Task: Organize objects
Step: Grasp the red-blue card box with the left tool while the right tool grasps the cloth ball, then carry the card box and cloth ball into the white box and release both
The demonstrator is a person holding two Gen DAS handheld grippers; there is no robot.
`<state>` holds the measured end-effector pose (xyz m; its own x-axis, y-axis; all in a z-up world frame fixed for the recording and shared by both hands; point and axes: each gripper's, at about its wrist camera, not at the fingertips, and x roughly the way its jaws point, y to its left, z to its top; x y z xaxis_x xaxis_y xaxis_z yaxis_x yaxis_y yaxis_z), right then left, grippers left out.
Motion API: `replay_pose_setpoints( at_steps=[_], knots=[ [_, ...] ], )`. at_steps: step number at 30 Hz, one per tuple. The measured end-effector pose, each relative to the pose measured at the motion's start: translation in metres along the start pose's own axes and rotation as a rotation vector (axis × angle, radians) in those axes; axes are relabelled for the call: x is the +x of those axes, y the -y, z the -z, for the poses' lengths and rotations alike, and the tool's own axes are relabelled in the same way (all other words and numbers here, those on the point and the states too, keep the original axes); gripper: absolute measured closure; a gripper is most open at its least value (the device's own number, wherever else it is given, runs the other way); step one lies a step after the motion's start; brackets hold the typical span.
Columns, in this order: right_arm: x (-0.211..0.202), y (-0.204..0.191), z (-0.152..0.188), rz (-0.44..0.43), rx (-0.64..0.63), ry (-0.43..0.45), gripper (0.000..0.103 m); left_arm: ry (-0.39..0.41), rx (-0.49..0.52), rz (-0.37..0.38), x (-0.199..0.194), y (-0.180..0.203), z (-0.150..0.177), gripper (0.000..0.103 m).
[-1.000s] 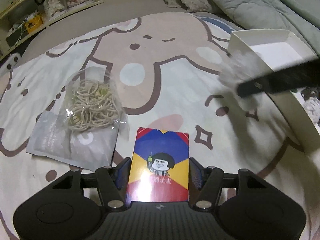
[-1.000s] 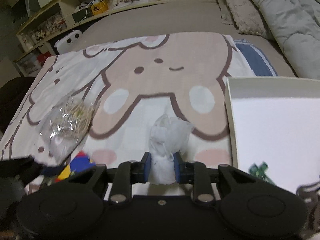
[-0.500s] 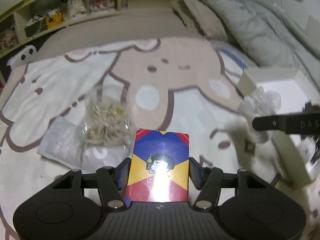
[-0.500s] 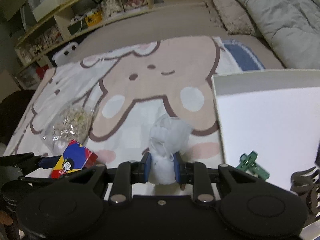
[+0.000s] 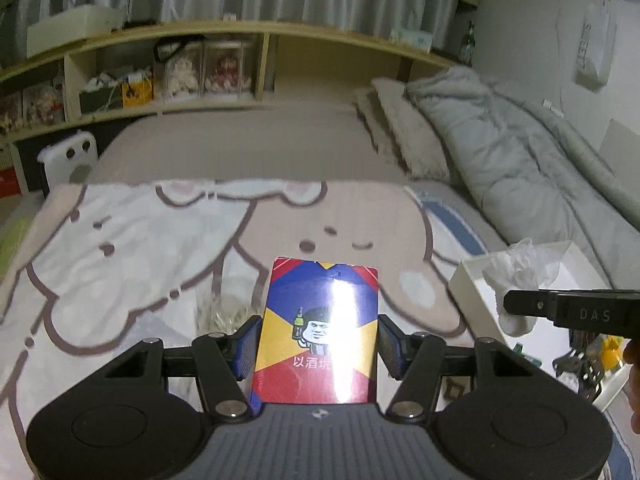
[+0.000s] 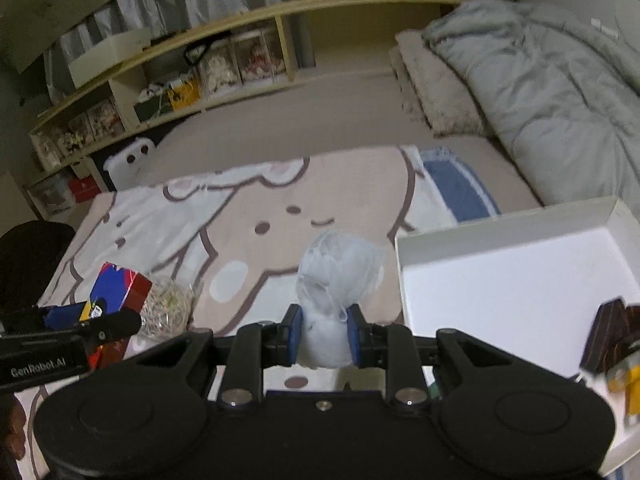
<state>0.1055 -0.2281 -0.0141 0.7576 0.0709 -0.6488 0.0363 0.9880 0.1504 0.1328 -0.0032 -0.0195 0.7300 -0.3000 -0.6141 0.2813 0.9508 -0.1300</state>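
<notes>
My left gripper (image 5: 318, 342) is shut on a red, blue and yellow card box (image 5: 320, 328), lifted above the cartoon rug (image 5: 160, 240). In the right wrist view the same card box (image 6: 116, 288) shows at the left, held in the air. My right gripper (image 6: 323, 338) is shut on a crumpled white plastic bag (image 6: 334, 276), just left of the open white box (image 6: 516, 292). From the left wrist view that plastic bag (image 5: 520, 268) hangs over the white box's (image 5: 470, 284) near rim. A clear bag of rubber bands (image 6: 166, 306) lies on the rug below the card box.
Small items lie in the white box's near corner (image 6: 612, 336). A grey duvet (image 5: 520, 152) and pillows (image 5: 400, 128) lie at the right. A wooden shelf (image 5: 160, 80) with boxed figures runs along the back wall. A white speaker-like object (image 5: 70, 156) stands at the far left.
Both grippers have risen with their loads and tilted up, so the shelf and far room now show. The rubber band bag and grey pouch have dropped nearly out of the left view.
</notes>
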Motion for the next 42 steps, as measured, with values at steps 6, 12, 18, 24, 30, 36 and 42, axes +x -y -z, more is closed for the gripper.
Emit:
replay_pose_setpoints(
  at_steps=[6,12,18,24,30,36,42],
  knots=[
    [-0.018,0.015,-0.012,0.010,-0.002,0.065,0.078,0.023,-0.004,0.001,-0.008,0.009,-0.012,0.043],
    [-0.022,0.056,-0.019,0.052,0.057,0.081,0.078,0.039,0.010,0.014,-0.007,0.032,-0.025,0.042],
    [-0.021,0.103,-0.022,0.112,0.146,0.088,0.078,0.041,0.029,0.071,0.014,0.073,-0.042,0.042],
    [-0.020,0.140,-0.024,0.135,0.220,0.099,0.078,0.019,0.034,0.139,0.043,0.116,-0.055,0.042],
    [-0.016,0.170,-0.027,0.170,0.286,0.110,0.078,-0.035,0.040,0.201,0.079,0.157,-0.057,0.042],
    [-0.009,0.197,-0.029,0.227,0.344,0.111,0.078,-0.095,0.009,0.254,0.113,0.194,-0.050,0.042],
    [0.007,0.213,-0.023,0.251,0.362,0.051,0.078,-0.146,-0.054,0.261,0.145,0.220,-0.032,0.042]
  ],
)
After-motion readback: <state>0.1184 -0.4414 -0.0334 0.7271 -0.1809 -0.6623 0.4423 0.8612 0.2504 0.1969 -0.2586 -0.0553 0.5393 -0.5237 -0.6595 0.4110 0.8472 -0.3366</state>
